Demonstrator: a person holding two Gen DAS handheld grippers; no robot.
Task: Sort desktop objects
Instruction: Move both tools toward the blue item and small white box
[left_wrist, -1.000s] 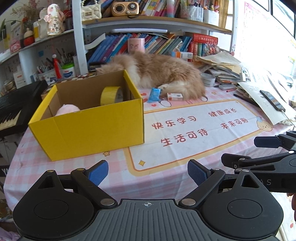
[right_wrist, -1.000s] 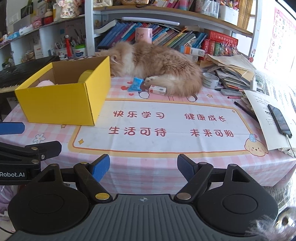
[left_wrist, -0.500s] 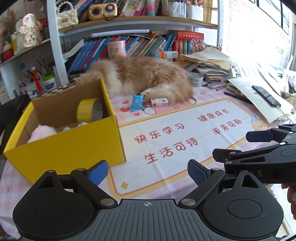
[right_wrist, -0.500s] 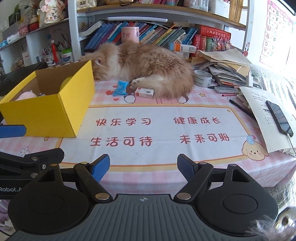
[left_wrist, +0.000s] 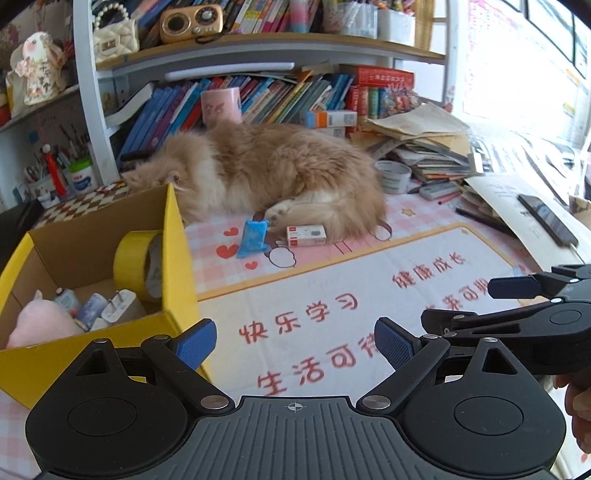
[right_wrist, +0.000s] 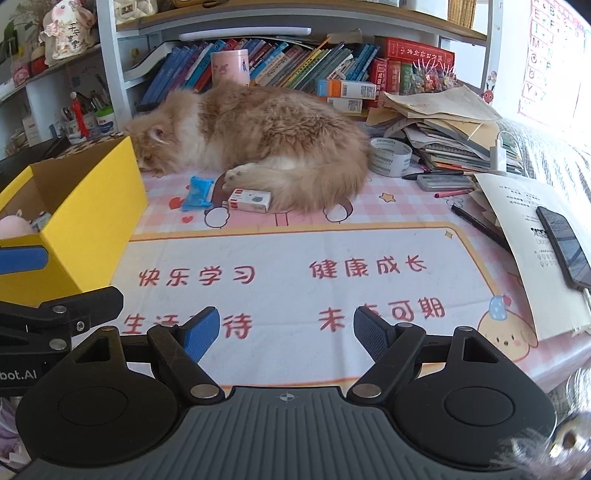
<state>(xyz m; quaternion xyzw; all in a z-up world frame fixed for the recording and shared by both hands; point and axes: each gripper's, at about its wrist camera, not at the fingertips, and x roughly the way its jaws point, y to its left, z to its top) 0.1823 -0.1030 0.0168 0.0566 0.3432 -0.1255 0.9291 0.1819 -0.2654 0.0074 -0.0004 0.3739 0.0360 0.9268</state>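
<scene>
Between the blue pads of the left gripper (left_wrist: 294, 343) lies only the printed desk mat (left_wrist: 332, 314); its jaws stand wide apart and grasp nothing. Just left of its left pad sits the yellow box (left_wrist: 177, 258), its near corner close to that pad, and inside it are a roll of yellow tape (left_wrist: 136, 264) leaning against the wall, a pink plush toy (left_wrist: 40, 325) and a few small items too jumbled to name. Far ahead of the jaws, past the mat's top edge, a blue packet (left_wrist: 253, 238) and a small white-and-red box (left_wrist: 306, 235) lie on the pink checked cloth, both just in front of a sleeping ginger cat (left_wrist: 273, 173), the small box touching its fur. The right gripper (right_wrist: 287, 334) is likewise released, with bare mat between its pads; the packet and small box lie well ahead of it and slightly to the left. Off to the right of its jaws a phone (right_wrist: 565, 247) rests on a sheet of paper (right_wrist: 517, 221).
</scene>
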